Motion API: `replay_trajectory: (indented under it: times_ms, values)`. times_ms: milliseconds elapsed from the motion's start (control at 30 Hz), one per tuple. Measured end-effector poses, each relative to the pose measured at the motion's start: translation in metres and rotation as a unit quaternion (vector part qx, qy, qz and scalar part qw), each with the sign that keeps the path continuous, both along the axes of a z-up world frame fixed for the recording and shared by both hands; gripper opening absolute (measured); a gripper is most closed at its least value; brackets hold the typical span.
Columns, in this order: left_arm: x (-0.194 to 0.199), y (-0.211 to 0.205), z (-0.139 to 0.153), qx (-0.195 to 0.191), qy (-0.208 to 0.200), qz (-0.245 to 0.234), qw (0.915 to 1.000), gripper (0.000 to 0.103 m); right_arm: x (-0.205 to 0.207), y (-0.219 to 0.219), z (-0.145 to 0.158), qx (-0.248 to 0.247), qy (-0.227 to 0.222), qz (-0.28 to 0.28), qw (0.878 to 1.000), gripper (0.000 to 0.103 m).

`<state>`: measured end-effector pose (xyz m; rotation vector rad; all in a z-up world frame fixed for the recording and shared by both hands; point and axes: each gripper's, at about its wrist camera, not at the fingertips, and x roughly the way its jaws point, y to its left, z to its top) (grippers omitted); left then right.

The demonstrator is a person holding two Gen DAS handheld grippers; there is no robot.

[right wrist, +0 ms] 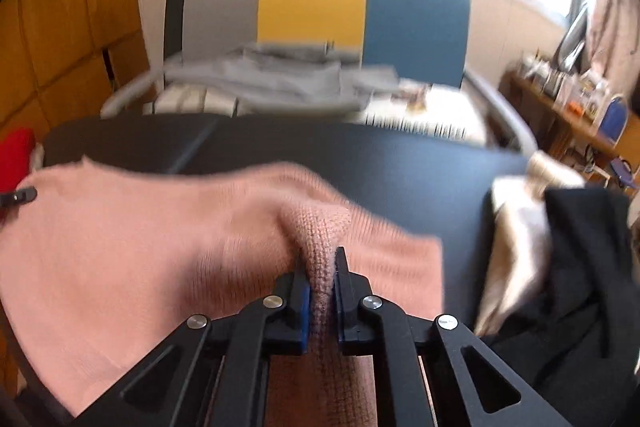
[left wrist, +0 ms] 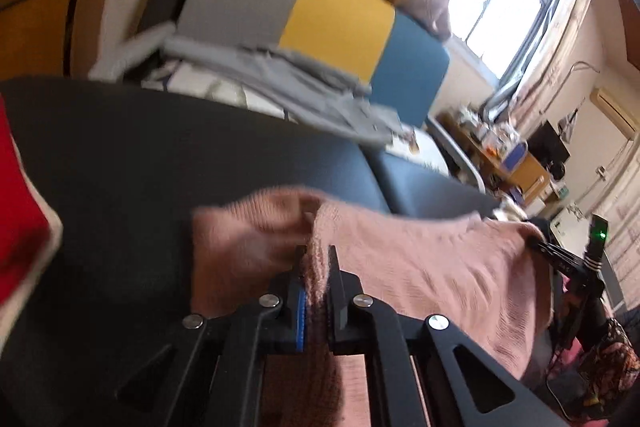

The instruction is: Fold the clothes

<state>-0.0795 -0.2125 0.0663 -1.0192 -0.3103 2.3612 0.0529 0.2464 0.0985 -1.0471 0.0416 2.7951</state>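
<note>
Left wrist view: left gripper (left wrist: 317,269) clamped tight on a bunched edge of the pink knit sweater (left wrist: 432,263), which stretches rightward above the dark tabletop (left wrist: 140,163). The right gripper (left wrist: 560,253) shows at the far end of the cloth. Red fabric (left wrist: 20,211) at the left edge. Frame blurred.

Right wrist view: right gripper (right wrist: 320,267) pinched closed on a fold of the same sweater (right wrist: 120,247), spread to the left over the table (right wrist: 400,163). Black garment (right wrist: 580,267) and cream cloth (right wrist: 516,227) heaped at right. Behind, a grey, yellow and blue chair back (right wrist: 320,3).
</note>
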Motion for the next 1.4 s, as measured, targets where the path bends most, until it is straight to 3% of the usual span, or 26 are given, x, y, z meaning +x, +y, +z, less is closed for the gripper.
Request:
replay_trajectory:
  times_ms: [100, 233, 300, 367, 400, 500, 600, 700, 800, 867, 933, 1033, 1133, 1200, 1233, 1300, 1333, 1400]
  values:
    - [-0.005, -0.005, -0.014, -0.013, -0.005, 0.015, 0.9998, 0.006, -0.012, 0.001, -0.004, 0.005, 0.011, -0.013, 1.0, 0.009]
    - [-0.016, 0.001, -0.06, -0.064, -0.059, 0.019, 0.996, 0.01, -0.032, 0.016, -0.048, -0.027, -0.044, -0.039, 0.998, 0.011]
    - [-0.016, -0.009, -0.061, -0.034, -0.058, 0.032, 0.9972, 0.013, -0.036, 0.023, -0.063, -0.044, -0.057, -0.054, 0.996, 0.022]
    - [-0.017, -0.012, -0.057, -0.035, -0.069, 0.042, 0.9962, 0.015, -0.032, 0.031, -0.065, -0.06, -0.045, -0.072, 0.995, 0.03]
    - [-0.017, -0.013, -0.055, -0.037, -0.071, 0.047, 0.9956, 0.015, -0.03, 0.035, -0.066, -0.067, -0.04, -0.08, 0.994, 0.044]
    - [-0.002, -0.01, -0.029, -0.056, -0.029, 0.077, 0.9951, 0.017, -0.013, 0.037, -0.044, -0.066, -0.001, -0.107, 0.992, 0.046]
    - [0.021, 0.006, -0.003, -0.041, 0.031, 0.074, 0.9959, 0.019, 0.007, 0.016, -0.015, -0.089, 0.049, -0.071, 0.992, 0.043]
    - [0.03, 0.044, -0.001, -0.045, 0.039, 0.017, 0.9981, 0.02, 0.008, -0.022, -0.009, -0.1, 0.047, 0.003, 0.994, 0.04]
    - [0.034, 0.083, -0.025, -0.102, 0.03, -0.032, 0.9938, 0.02, -0.008, -0.063, -0.025, -0.08, -0.003, 0.068, 0.995, 0.04]
    - [0.035, 0.093, -0.052, -0.161, 0.025, -0.04, 0.9859, 0.02, -0.021, -0.073, -0.04, -0.067, -0.035, 0.074, 0.994, 0.04]
    - [0.036, 0.082, -0.055, -0.133, 0.035, -0.036, 0.9899, 0.022, -0.03, -0.063, -0.063, -0.054, -0.073, 0.042, 0.995, 0.04]
    - [0.031, 0.068, -0.058, -0.107, 0.015, -0.019, 0.994, 0.022, -0.025, -0.031, -0.072, -0.07, -0.045, 0.008, 0.996, 0.036]
    - [0.033, 0.069, -0.056, -0.113, 0.017, -0.019, 0.9933, 0.022, -0.017, -0.011, -0.07, -0.102, -0.032, -0.024, 0.994, 0.031]
    - [0.041, 0.075, -0.048, -0.138, 0.026, -0.01, 0.99, 0.022, -0.003, -0.012, -0.06, -0.086, -0.022, -0.051, 0.995, 0.034]
    - [0.053, 0.078, -0.041, -0.134, 0.039, -0.011, 0.9901, 0.02, 0.009, -0.016, -0.053, -0.101, -0.004, -0.045, 0.994, 0.035]
    - [0.074, 0.083, -0.03, -0.09, 0.057, -0.035, 0.9937, 0.021, 0.034, -0.024, -0.036, -0.139, 0.035, -0.027, 0.989, 0.035]
    - [0.087, 0.089, -0.026, -0.073, 0.064, -0.056, 0.9937, 0.021, 0.044, -0.034, -0.031, -0.145, 0.037, -0.009, 0.989, 0.035]
    - [0.113, 0.109, -0.023, -0.074, 0.086, -0.102, 0.9882, 0.021, 0.062, -0.056, -0.023, -0.151, 0.037, 0.029, 0.987, 0.035]
